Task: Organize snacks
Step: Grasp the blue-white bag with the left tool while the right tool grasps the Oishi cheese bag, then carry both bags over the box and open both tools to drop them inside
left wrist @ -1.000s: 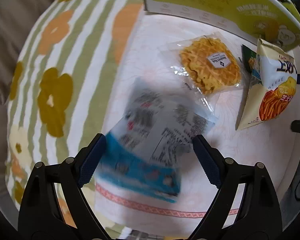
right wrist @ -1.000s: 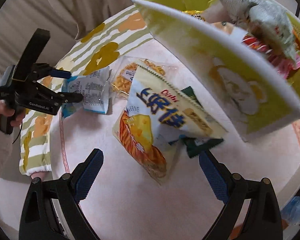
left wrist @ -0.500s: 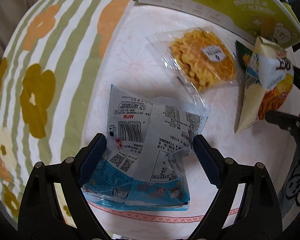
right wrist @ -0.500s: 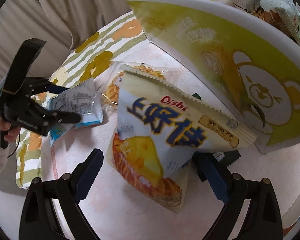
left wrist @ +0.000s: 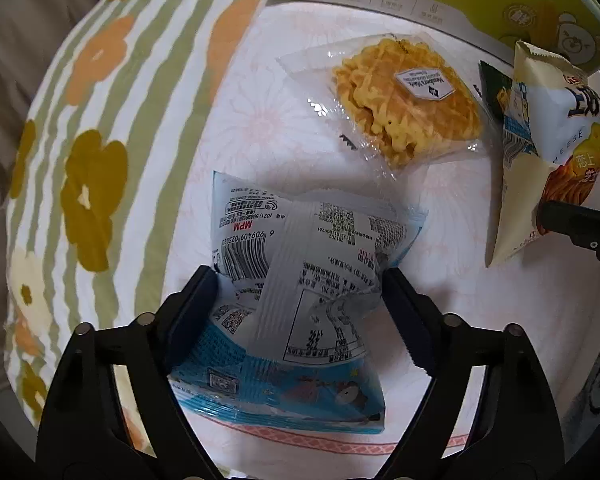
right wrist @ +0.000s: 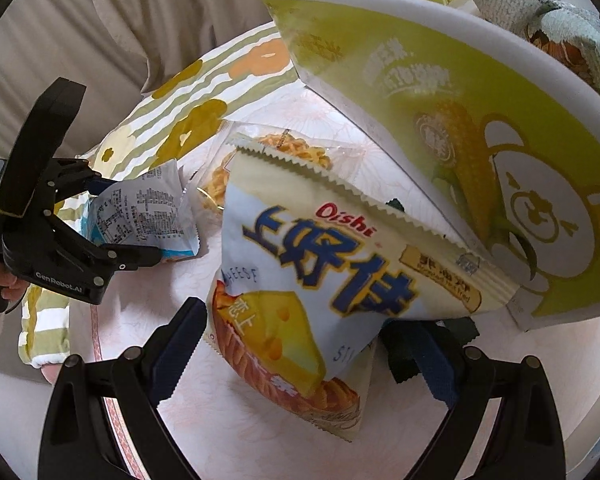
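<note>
Since the earlier frame the left gripper (left wrist: 298, 296) has sunk onto the blue-and-white packet (left wrist: 300, 280), jaws just closing, pads now pinching it. It lies near the yellow box (right wrist: 440, 92). The right gripper (right wrist: 296, 340) straddles the Oishi bag (right wrist: 320, 280), unclenched. Squeeze gently; lift straight.

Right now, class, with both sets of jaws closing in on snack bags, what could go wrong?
1. The left gripper has just been closing on the blue-and-white packet, which is puffy and creased; it might slip out or get crushed.
2. The right gripper, jaws wide, straddles the cheese snack bag, which leans on the green box over a dark green packet; lifting could drag that along.
</note>
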Demonstrator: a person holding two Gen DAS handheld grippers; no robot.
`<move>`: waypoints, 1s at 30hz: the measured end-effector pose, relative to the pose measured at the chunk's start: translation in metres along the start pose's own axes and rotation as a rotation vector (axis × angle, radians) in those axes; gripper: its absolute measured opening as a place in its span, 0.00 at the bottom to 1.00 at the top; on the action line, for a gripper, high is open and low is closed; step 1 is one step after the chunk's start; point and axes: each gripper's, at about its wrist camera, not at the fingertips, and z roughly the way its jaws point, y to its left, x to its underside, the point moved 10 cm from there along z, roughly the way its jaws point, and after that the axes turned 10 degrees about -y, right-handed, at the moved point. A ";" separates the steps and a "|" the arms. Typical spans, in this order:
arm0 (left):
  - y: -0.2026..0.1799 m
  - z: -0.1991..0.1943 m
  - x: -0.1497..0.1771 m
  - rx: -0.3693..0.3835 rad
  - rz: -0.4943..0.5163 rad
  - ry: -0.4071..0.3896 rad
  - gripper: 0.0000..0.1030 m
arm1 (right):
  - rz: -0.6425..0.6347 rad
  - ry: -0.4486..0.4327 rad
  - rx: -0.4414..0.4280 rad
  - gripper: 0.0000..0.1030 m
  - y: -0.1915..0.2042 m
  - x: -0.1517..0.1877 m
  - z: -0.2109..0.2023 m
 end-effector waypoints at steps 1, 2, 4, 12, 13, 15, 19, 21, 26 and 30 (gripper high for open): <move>-0.001 -0.002 0.000 -0.002 0.001 -0.012 0.74 | -0.002 -0.001 0.002 0.93 0.000 0.000 0.000; -0.001 -0.005 -0.001 0.000 0.002 -0.024 0.70 | -0.004 -0.001 0.003 0.93 -0.001 0.000 0.001; -0.003 -0.010 -0.001 0.016 -0.005 -0.044 0.64 | 0.000 -0.001 0.003 0.93 -0.003 0.000 0.001; -0.015 -0.025 0.005 0.028 -0.035 -0.079 0.62 | 0.008 -0.014 -0.014 0.84 -0.007 0.005 -0.006; -0.016 -0.027 0.006 0.031 -0.046 -0.083 0.62 | 0.007 -0.011 -0.017 0.81 -0.007 0.006 -0.006; -0.017 -0.031 0.008 0.029 -0.073 -0.089 0.62 | 0.008 0.000 -0.034 0.68 -0.004 0.009 -0.006; -0.016 -0.044 0.009 0.025 -0.132 -0.109 0.62 | -0.020 -0.009 -0.060 0.58 0.004 0.004 -0.018; -0.014 -0.055 0.007 0.016 -0.163 -0.130 0.62 | -0.037 -0.022 -0.076 0.57 0.009 -0.001 -0.028; -0.007 -0.088 -0.002 -0.014 -0.229 -0.188 0.62 | -0.083 -0.058 -0.115 0.56 0.021 -0.018 -0.058; -0.003 -0.120 -0.018 -0.049 -0.268 -0.246 0.62 | -0.126 -0.091 -0.161 0.56 0.028 -0.039 -0.090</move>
